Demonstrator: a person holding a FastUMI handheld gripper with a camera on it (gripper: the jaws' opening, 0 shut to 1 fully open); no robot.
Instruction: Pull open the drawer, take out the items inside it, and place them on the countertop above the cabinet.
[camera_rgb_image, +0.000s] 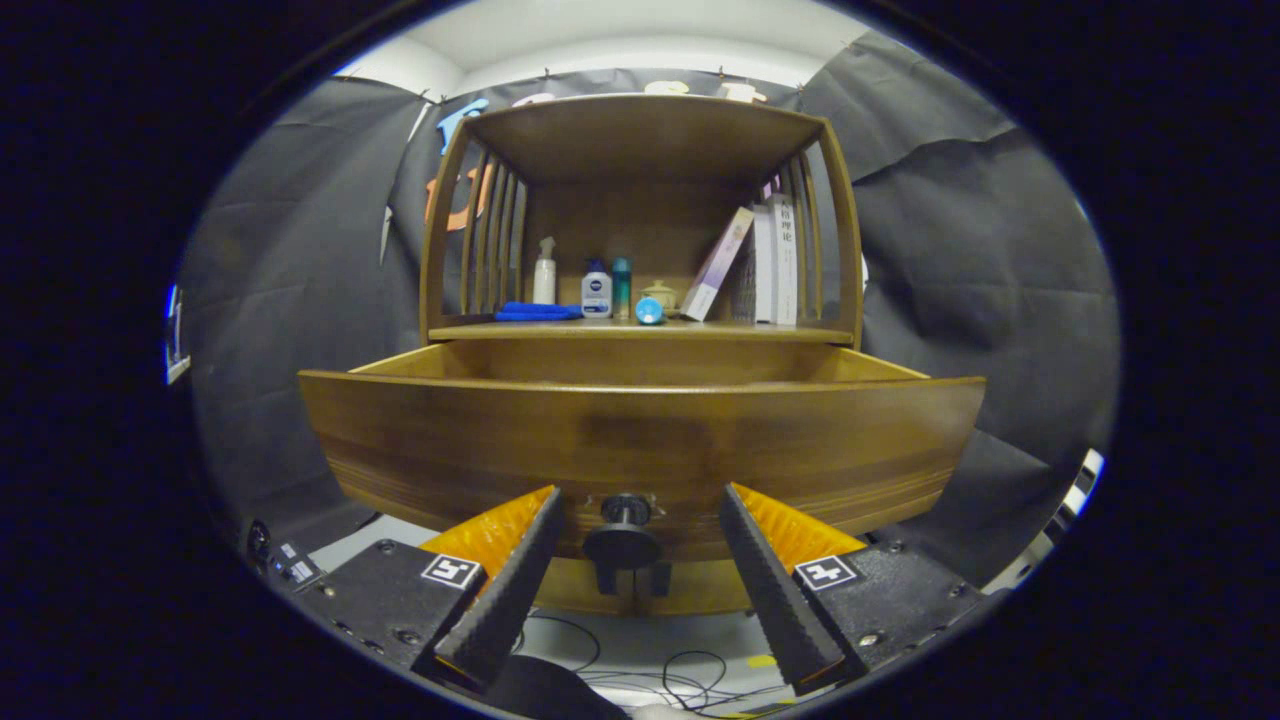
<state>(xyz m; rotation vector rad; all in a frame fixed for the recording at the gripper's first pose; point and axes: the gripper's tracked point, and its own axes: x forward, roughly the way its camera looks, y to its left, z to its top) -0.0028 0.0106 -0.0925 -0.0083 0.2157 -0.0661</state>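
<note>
Step in hand: drawer pull, looks finished or nearly so. The drawer stands well out from the cabinet, its wide front panel across the middle of the frame and its open top showing just under the shelf line. The inside is hidden from this low angle, so what lies in it cannot be told.

Left to right on the tabletop above the drawer, centre of frame: a folded blue cloth, a white spray bottle, a white-and-blue bottle, a teal tube, a small blue cap at the front edge, a small pale pot behind it, then a leaning book and upright books at the right end.

Lower centre: the tool is released, fingers spread wide. The dark round knob sits between them, touching neither, so nothing is grasped. Left finger at lower left of the knob, right finger at lower right. Cables lie on the floor below.

Judgement: the next move calls for lifting the tool up over the front panel's top edge and tilting down to see into the drawer, then picking one item. Free tabletop space looks best near the front, between the cap and the leaning book. Risk: clipping the panel edge on the way up.
</note>
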